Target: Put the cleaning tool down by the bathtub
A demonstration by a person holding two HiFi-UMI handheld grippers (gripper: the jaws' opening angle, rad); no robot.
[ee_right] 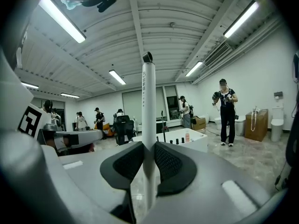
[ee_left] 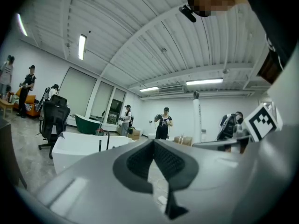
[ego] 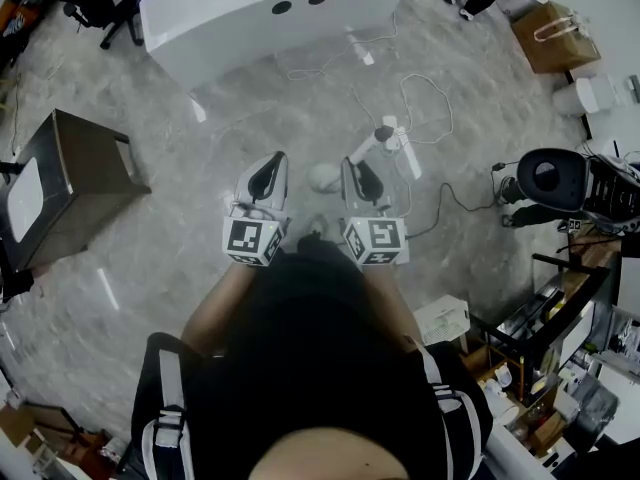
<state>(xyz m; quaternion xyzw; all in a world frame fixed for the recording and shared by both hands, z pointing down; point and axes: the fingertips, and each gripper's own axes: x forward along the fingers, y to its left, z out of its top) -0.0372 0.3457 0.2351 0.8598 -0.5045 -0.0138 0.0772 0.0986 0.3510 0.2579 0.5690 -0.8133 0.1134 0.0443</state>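
The right gripper has its jaws clamped on the white pole of the cleaning tool, which stands upright. The left gripper has its jaws closed on nothing. The pole's lower end is hard to make out, so it should probably be lowered until it rests on the floor before release. A loose cable crosses the floor ahead. Beyond it, the bathtub has open floor along its near edge.

Bathtub ahead; cabinet left; cardboard box far right
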